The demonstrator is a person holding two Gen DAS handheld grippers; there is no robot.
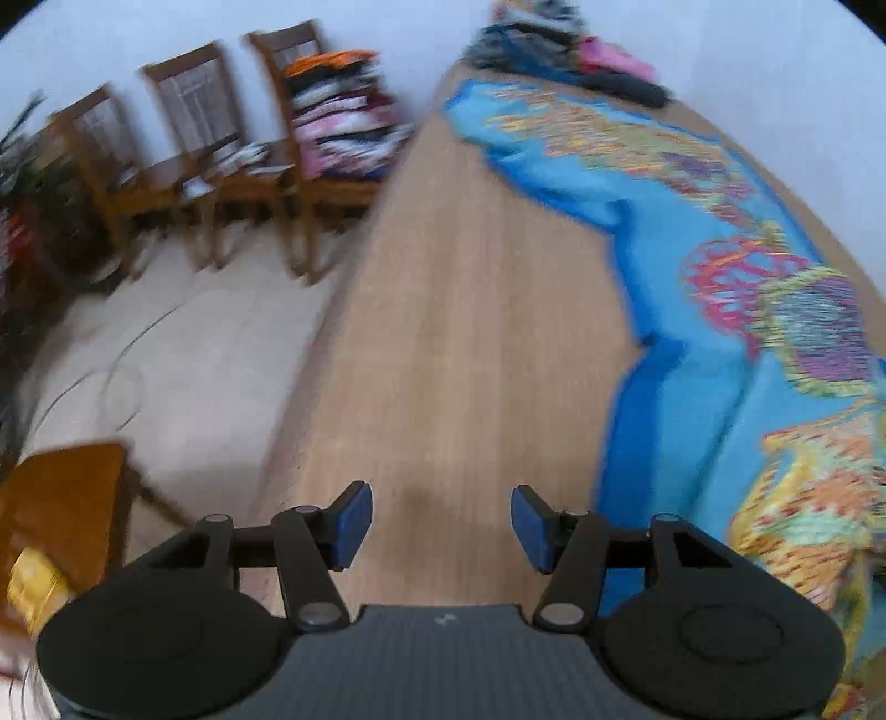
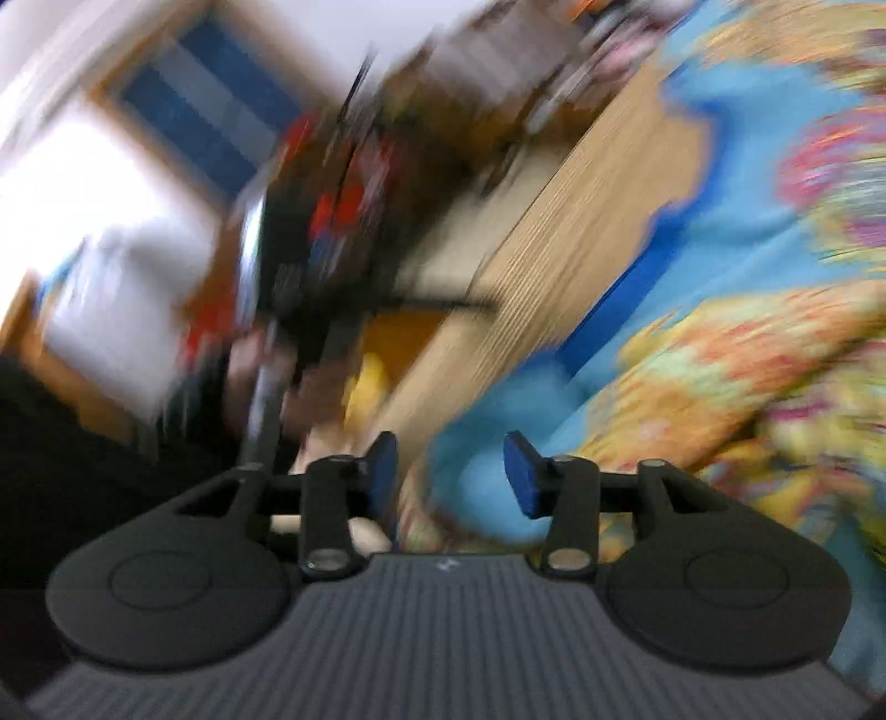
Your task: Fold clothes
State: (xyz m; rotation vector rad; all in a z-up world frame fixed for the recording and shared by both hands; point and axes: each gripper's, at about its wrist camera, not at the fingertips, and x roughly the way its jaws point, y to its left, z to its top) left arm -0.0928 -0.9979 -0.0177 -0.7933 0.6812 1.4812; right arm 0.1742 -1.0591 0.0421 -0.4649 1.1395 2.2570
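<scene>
A blue garment (image 1: 692,288) with a bright yellow, orange and pink print lies spread along the right side of the light wooden table (image 1: 459,310). My left gripper (image 1: 440,523) stands open over bare tabletop, left of the cloth, with nothing between its blue pads. The right wrist view is heavily blurred. There my right gripper (image 2: 451,476) is open above the near edge of the same garment (image 2: 736,354); a blue fold lies below and between the fingers, and the pads do not press on it.
Several wooden chairs (image 1: 183,166) stand beyond the table's left edge, one bearing a stack of folded clothes (image 1: 343,116). More clothes (image 1: 554,50) are piled at the table's far end. Another chair (image 1: 66,498) sits near left. A person's hand (image 2: 266,360) shows blurred.
</scene>
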